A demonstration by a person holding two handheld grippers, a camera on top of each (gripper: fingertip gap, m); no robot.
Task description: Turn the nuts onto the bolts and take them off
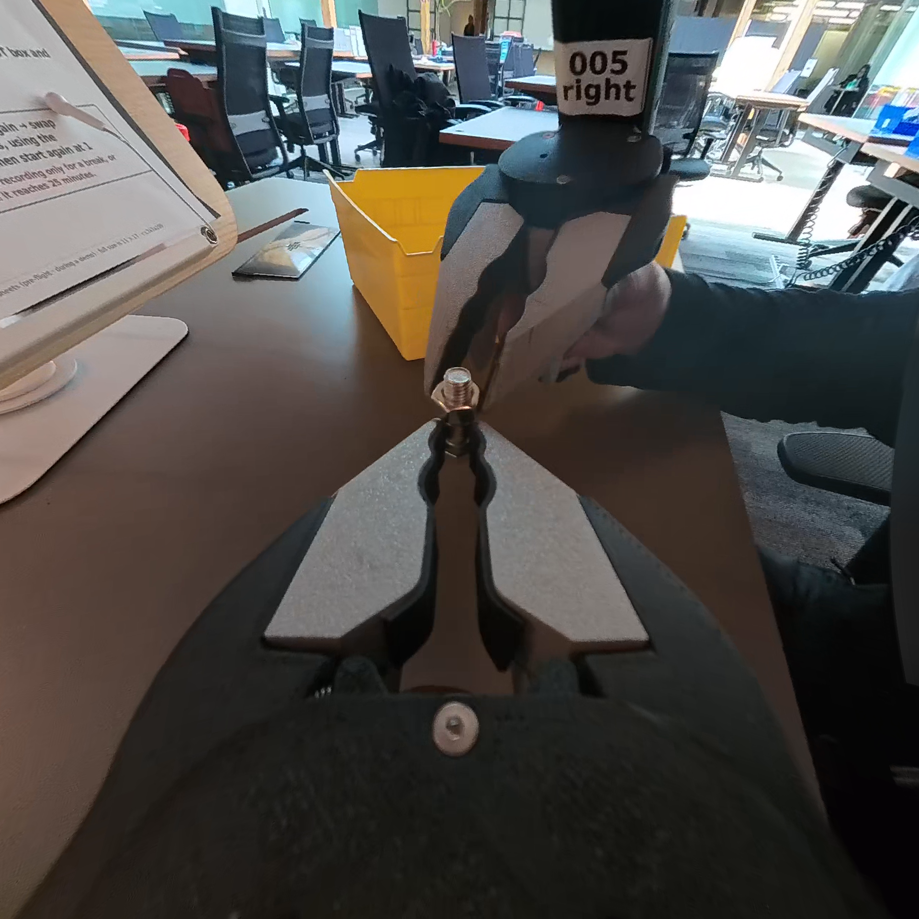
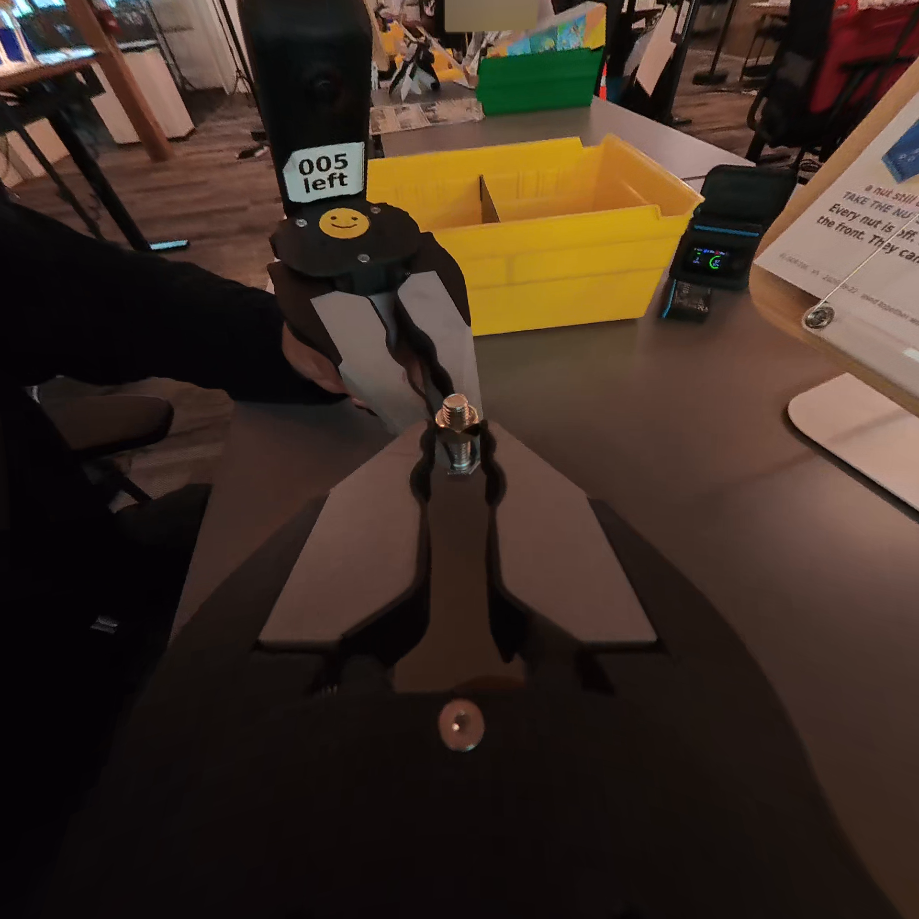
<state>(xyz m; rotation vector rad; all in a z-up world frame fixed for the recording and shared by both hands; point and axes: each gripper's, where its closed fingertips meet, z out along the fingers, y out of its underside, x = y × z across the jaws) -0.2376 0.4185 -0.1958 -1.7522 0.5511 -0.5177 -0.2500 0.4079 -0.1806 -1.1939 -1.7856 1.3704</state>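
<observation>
A silver bolt (image 1: 456, 385) stands upright above the brown table, threaded end up, with a hex nut (image 1: 455, 398) a little below its tip. My left gripper (image 1: 455, 431) is shut on the bolt's lower shank, just above the head. My right gripper (image 1: 472, 395) reaches down from the far side, its tips at the nut. In the right wrist view my right gripper (image 2: 458, 431) is shut on the nut (image 2: 457, 421), with the bolt head (image 2: 460, 467) below between its fingers. The left gripper (image 2: 442, 405) comes in from the upper left.
A yellow bin (image 1: 388, 258) (image 2: 572, 278) with a cardboard divider stands just behind the grippers. A sign stand (image 1: 99, 174) (image 2: 845, 248) is at one side. A small black device (image 2: 716, 253) sits beside the bin. A green bin (image 2: 537, 79) is farther back. Only a small space, under 4 cm, lies between the two pairs of fingers.
</observation>
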